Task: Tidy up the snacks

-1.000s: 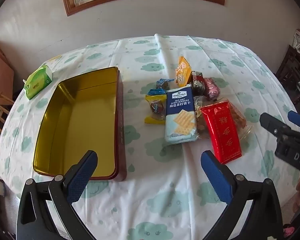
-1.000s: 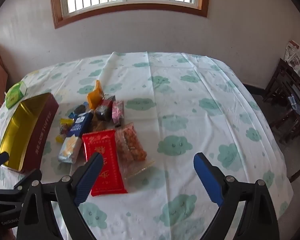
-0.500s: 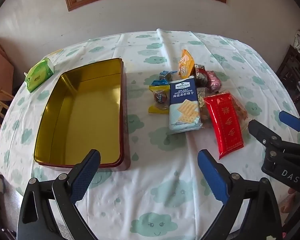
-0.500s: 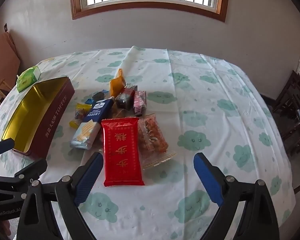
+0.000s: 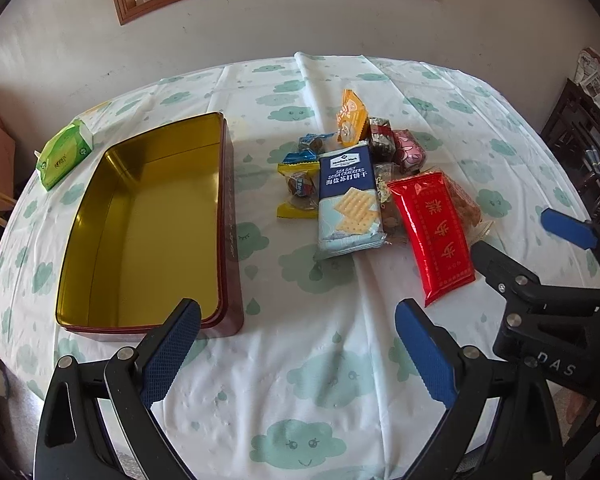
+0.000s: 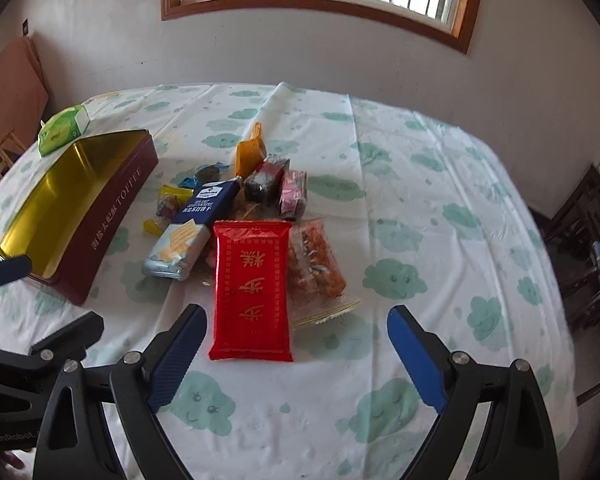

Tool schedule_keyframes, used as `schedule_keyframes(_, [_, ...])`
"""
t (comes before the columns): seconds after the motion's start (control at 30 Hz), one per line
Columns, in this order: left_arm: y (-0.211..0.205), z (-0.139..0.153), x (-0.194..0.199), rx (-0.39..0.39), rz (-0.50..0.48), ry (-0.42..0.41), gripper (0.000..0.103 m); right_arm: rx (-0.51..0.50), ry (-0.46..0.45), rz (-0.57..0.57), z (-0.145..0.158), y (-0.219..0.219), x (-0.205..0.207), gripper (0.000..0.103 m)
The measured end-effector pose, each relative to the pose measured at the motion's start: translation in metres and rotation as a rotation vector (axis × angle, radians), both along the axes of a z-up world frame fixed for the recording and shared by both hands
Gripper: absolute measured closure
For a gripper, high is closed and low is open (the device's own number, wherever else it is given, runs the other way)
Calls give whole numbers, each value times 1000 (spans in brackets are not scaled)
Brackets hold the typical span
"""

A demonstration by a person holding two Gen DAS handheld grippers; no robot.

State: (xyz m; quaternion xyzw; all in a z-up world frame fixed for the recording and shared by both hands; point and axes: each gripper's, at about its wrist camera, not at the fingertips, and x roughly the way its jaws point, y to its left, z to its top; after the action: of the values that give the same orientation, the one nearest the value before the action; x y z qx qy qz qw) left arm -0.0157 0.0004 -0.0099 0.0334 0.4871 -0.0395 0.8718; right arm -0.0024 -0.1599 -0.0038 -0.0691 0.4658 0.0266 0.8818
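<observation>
Cloud-printed cloth covers the surface (image 5: 332, 364). On it, left, sits the tin (image 5: 148, 228), gold inside and lidless. Beside it lies the snack pile: red packet (image 6: 252, 292), cracker pack (image 5: 350, 204). Both my left gripper (image 5: 298, 356) and right gripper (image 6: 296, 356) hang spread apart, holding nothing.

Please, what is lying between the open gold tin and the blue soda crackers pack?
Beside the soda crackers pack lies a yellow-wrapped candy, with a blue-wrapped one behind; otherwise bare tablecloth up to the tin, clearest in the left wrist view.
</observation>
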Motion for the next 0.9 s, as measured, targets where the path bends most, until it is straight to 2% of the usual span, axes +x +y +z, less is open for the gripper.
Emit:
schedule_keyframes(0.23, [0, -1, 0, 11, 4, 5, 6, 31, -10, -6, 2, -4, -3, 9])
schedule_keyframes(0.37, [-2, 0, 0, 45, -1, -8, 7, 30, -12, -10, 3, -3, -3, 9])
schedule_keyframes(0.9, [9, -5, 5, 44, 52, 18, 6, 15, -6, 9, 0, 3, -3, 9])
